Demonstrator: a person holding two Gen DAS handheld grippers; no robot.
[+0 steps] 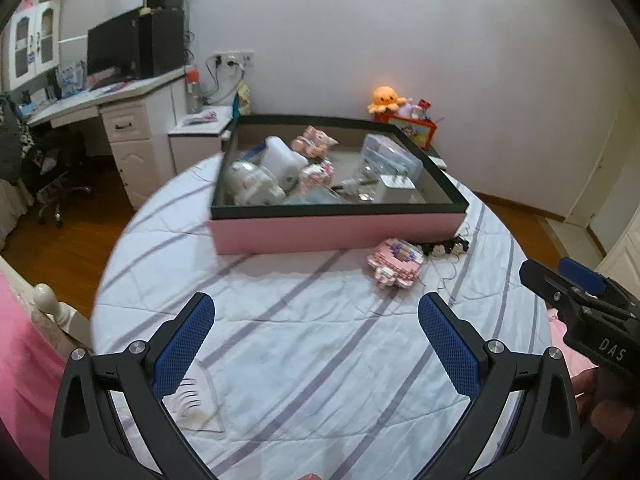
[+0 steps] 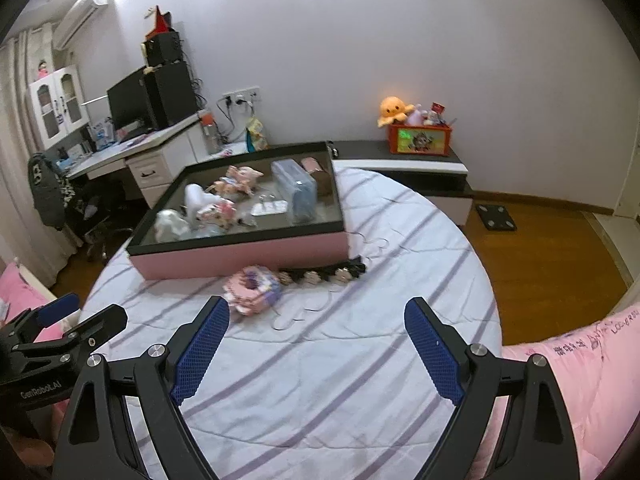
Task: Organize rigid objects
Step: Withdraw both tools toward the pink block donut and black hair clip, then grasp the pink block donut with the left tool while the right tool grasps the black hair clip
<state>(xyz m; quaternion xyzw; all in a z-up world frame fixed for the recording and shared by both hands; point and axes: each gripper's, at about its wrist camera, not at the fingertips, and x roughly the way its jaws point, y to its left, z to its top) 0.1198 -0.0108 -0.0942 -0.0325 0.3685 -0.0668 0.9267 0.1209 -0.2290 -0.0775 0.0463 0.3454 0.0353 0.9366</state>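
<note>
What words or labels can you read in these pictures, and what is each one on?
"DAS": on the body of the right gripper, left wrist view.
"GenRobot.AI": on the body of the left gripper, right wrist view; small, but it reads so.
Handwriting on the pink quilt: too blurred to read.
Picture on the red toy box: no readable text.

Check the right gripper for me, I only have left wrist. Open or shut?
Observer: The right gripper is open, with nothing between the fingers.
Operator: What is the dark thing beside the pink block toy?
Observer: A black strip of small figures, running right from the toy along the front of the pink box.
Operator: Is there anything on the floor right of the bed?
Observer: A flat black scale, by the look of it, on the wood.
</note>
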